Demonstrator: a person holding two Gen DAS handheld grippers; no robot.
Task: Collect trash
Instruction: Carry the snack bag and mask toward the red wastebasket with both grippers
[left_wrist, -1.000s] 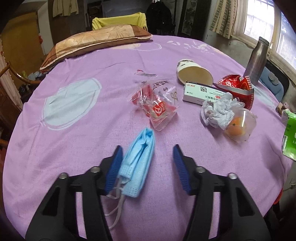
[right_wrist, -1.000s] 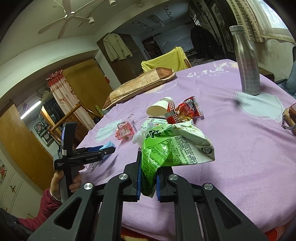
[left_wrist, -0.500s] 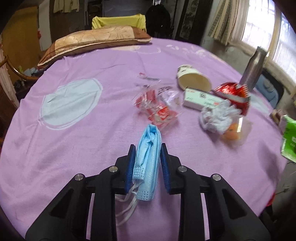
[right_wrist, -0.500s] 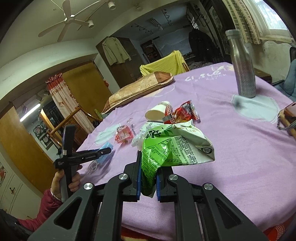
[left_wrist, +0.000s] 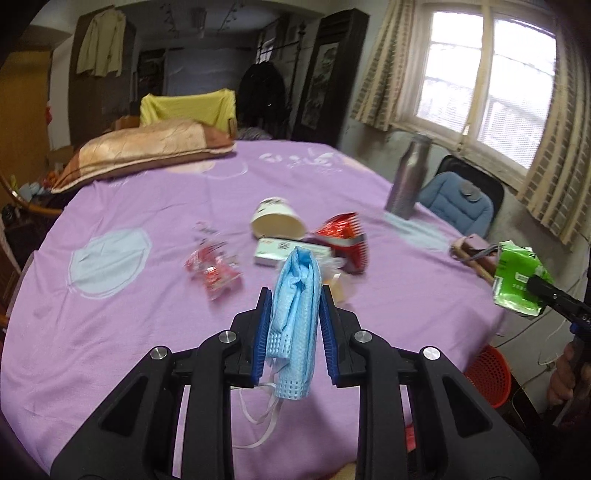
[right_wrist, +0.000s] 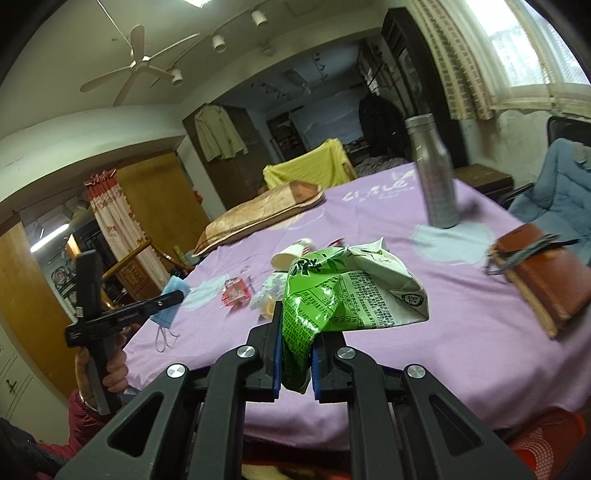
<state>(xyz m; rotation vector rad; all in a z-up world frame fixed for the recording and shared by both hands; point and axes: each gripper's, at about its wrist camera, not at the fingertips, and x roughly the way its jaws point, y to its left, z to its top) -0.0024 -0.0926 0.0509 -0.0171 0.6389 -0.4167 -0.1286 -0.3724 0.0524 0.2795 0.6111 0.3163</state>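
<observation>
1. Off the near right edge of the purple worktop (left_wrist: 147, 332): red basket (left_wrist: 487, 373) on the floor, low and below the cloth's hem, judged the likely drop point (no other bin in view).
2. Held clear of the cloth by the right gripper (right_wrist: 293, 354): crumpled green carton (right_wrist: 351, 291), fingers clamped on its squashed lower corner, bulk leaning up and to the right. Seen from the left wrist view, right beside and above the basket, so the nearer load.
3. Pinched upright in the left gripper (left_wrist: 295, 332): folded blue mask (left_wrist: 295, 314), fingers closed on both flat sides, long axis running along the fingers, ear loops dangling beneath; lifted off the cloth. Basket lying down and to the right of these fingers, farther off.
4. Left lying mid-cloth: paper cup (left_wrist: 277, 221), red wrapper (left_wrist: 347, 240), small box (left_wrist: 280, 251).
</observation>
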